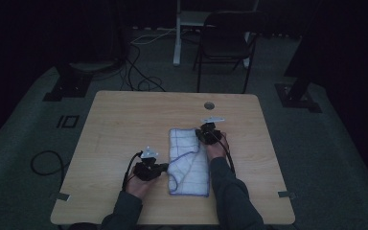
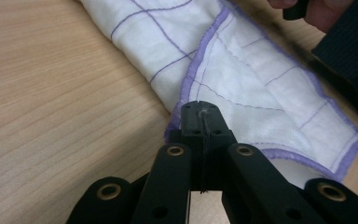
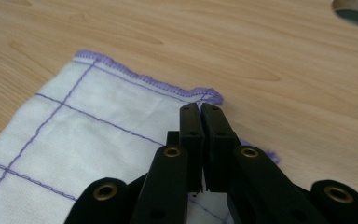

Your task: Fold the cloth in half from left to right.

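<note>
A white cloth (image 1: 187, 158) with purple grid lines and a purple hem lies folded on the wooden table (image 1: 124, 120). My left gripper (image 1: 165, 167) sits at the cloth's left edge near the front. In the left gripper view its jaws (image 2: 200, 112) are shut where the hem of the cloth (image 2: 242, 70) meets them. My right gripper (image 1: 202, 134) is at the cloth's far right corner. In the right gripper view its jaws (image 3: 200, 112) are pressed together on that corner of the cloth (image 3: 98, 116), which puckers up at the tips.
A round cable hole (image 1: 209, 105) sits in the table behind the cloth, also at the top right (image 3: 356, 11) of the right gripper view. A black chair (image 1: 225, 38) stands beyond the table. A cable loop (image 1: 45, 163) lies on the floor at left.
</note>
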Tool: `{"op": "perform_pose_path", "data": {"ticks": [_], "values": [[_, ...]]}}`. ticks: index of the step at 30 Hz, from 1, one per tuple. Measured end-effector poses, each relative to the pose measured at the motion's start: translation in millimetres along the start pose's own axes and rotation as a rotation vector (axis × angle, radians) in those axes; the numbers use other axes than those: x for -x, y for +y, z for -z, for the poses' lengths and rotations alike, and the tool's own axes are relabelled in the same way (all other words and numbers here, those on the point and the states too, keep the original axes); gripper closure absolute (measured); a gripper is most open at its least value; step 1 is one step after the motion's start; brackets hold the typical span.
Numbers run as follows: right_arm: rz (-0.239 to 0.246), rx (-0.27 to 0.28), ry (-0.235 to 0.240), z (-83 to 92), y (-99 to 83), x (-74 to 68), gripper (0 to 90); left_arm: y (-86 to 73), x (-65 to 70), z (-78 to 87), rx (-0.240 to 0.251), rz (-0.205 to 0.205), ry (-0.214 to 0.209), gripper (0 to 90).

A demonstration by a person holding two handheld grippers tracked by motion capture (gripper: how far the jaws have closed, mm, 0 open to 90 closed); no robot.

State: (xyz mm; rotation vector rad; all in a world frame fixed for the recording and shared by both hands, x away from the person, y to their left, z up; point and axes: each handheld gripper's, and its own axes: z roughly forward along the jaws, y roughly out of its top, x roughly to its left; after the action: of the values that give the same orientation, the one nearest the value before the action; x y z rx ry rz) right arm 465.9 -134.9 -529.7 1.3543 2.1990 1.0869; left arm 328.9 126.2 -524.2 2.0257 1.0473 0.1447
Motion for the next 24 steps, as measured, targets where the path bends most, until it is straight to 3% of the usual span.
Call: {"op": "perform_pose_path", "data": {"ticks": [7,11,15,17,18,21,24], "values": [[-0.001,0.001,0.001,4.2,0.2,3.4,88.8,2.3,-6.1,0.9,0.029,0.029,0.03,90.0],[0.0,0.001,0.006,3.9,0.4,3.0,88.8,6.7,-9.2,-8.3,0.037,0.037,0.012,66.3],[-0.002,0.004,0.007,3.9,0.5,2.6,88.8,9.2,-7.3,-21.6,-0.002,0.044,0.003,55.7],[-0.005,0.006,0.007,4.4,0.9,2.9,88.8,7.9,-4.3,-24.7,-0.017,0.048,-0.009,56.2],[-0.005,0.008,0.007,4.7,1.1,3.3,88.8,7.1,-2.7,-24.7,-0.023,0.04,-0.012,60.6],[-0.003,0.008,0.004,5.5,1.2,4.0,88.8,8.5,4.0,-19.9,-0.034,0.012,-0.002,83.8],[-0.004,0.011,0.001,6.9,1.5,4.9,88.8,13.4,11.5,-9.8,-0.017,-0.016,-0.027,87.3]]}}
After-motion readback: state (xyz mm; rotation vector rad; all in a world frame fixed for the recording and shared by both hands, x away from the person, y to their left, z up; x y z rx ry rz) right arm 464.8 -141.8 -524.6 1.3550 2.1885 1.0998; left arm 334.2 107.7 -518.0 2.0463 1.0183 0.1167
